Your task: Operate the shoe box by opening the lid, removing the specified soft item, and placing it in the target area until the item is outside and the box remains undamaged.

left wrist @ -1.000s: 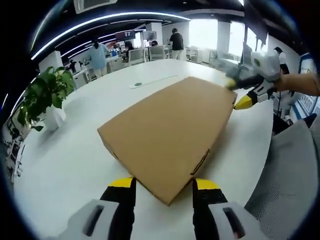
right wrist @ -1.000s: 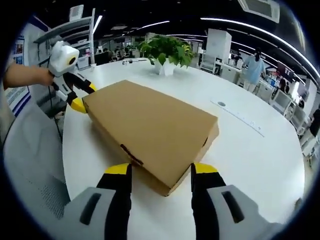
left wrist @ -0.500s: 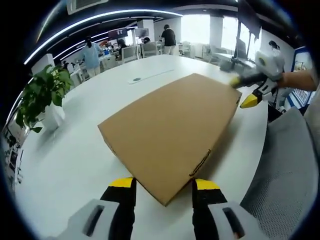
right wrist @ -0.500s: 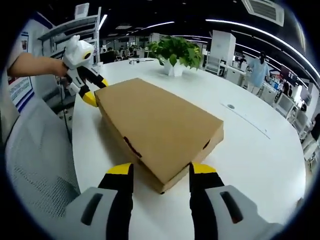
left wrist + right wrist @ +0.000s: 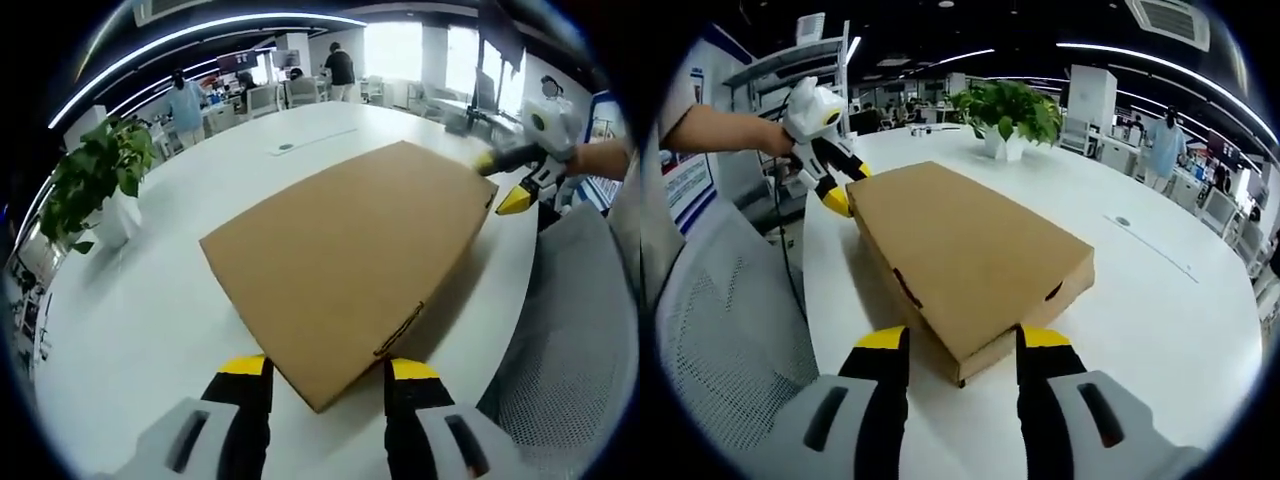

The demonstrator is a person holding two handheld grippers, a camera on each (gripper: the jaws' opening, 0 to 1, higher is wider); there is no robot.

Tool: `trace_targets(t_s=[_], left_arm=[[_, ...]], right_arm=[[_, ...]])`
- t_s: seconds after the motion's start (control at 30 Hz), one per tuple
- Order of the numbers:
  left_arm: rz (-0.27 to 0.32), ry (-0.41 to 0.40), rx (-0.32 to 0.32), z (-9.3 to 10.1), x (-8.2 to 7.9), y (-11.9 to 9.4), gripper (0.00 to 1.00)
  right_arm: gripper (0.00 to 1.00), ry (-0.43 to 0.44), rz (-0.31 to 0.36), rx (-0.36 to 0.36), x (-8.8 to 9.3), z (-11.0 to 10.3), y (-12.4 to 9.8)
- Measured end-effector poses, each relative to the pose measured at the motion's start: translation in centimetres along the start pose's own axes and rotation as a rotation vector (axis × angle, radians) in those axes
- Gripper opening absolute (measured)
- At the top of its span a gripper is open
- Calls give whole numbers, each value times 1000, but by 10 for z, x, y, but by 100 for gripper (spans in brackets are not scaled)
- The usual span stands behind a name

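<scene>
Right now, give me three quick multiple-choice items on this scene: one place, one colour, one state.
1. Where does the potted plant stand?
A. on the white table, apart from the shoe box
B. on top of the box
C. on the grey chair

2. What colour are the claw tips?
A. red
B. yellow
C. green

3. What state is the box lid in?
A. lifted fully open
B. off and lying beside the box
C. closed flat

Answers:
1 A: in the left gripper view bare tabletop lies between plant and box.
2 B: the left claw and right claw both end in yellow tips on black fingers.
3 C: in both views the lid sits flat on the box, no gap visible along its edges; each claw stands open, astride a box corner.
</scene>
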State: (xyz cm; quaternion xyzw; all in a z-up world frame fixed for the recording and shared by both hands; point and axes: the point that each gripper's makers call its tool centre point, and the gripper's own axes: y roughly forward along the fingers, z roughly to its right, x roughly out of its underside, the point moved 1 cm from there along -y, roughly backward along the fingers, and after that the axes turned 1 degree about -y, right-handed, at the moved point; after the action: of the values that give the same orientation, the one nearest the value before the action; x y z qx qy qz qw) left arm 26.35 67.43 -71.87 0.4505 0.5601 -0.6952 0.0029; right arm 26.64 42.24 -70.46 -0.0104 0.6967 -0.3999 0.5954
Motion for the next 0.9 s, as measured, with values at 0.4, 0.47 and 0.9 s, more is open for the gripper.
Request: trace_targets(t_s=[0.4,0.47,0.9], left_arm=[[-6,-17,-15,2,5,-9,43],[-7,-18,-15,3,5,-9,43],[-1,-14,-9,4,-3,-21,44]], right_arm=[[34,4,9,-25,-4,-9,1],[34,11,15,-25,-5,-9,0],[35,3,36,-37,-16,-10,-8]])
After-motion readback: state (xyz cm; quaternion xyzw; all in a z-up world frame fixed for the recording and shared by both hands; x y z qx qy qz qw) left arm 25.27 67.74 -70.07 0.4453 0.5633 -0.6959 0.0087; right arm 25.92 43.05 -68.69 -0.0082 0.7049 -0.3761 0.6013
